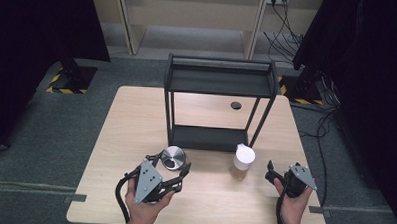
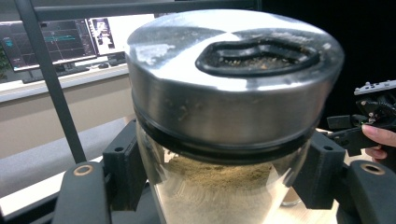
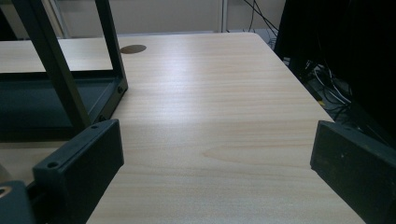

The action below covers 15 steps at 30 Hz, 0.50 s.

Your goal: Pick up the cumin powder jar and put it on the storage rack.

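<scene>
The left tool is clamped on a glass jar with a steel lid, its jaws pressing the glass on both sides just under the lid, probably so the grip sits on the straight wall rather than the slick metal. The jar holds a tan powder and stands upright on the counter, just in front of the black shelf rack. The left hand comes in low from the near edge, angled toward the rack. The right tool hangs open and empty over bare counter, near a white-capped jar, the right hand held upright, seemingly waiting.
</scene>
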### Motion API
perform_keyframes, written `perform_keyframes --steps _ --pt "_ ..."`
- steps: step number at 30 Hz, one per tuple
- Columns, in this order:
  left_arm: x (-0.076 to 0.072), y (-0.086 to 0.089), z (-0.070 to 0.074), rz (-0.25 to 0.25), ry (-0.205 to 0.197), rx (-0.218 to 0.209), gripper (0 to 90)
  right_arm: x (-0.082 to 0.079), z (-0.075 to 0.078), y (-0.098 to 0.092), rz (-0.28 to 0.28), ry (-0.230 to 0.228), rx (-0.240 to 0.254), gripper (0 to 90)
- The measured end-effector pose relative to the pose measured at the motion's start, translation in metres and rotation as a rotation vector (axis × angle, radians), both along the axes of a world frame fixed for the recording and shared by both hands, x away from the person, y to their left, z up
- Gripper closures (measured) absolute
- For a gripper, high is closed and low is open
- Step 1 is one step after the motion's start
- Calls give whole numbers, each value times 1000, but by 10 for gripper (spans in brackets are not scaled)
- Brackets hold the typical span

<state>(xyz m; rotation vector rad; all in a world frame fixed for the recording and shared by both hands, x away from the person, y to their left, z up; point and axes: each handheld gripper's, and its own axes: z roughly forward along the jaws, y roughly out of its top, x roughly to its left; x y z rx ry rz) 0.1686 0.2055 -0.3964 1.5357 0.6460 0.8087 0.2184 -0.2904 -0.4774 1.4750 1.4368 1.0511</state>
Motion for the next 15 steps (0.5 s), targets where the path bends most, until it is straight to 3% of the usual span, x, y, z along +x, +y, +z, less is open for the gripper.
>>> perform_keyframes --steps 6,15 --pt "9 -4 11 -4 -2 7 308 0 0 0 1 0 0 25" --pt "30 -10 46 12 -15 23 309 0 0 0 2 1 2 25"
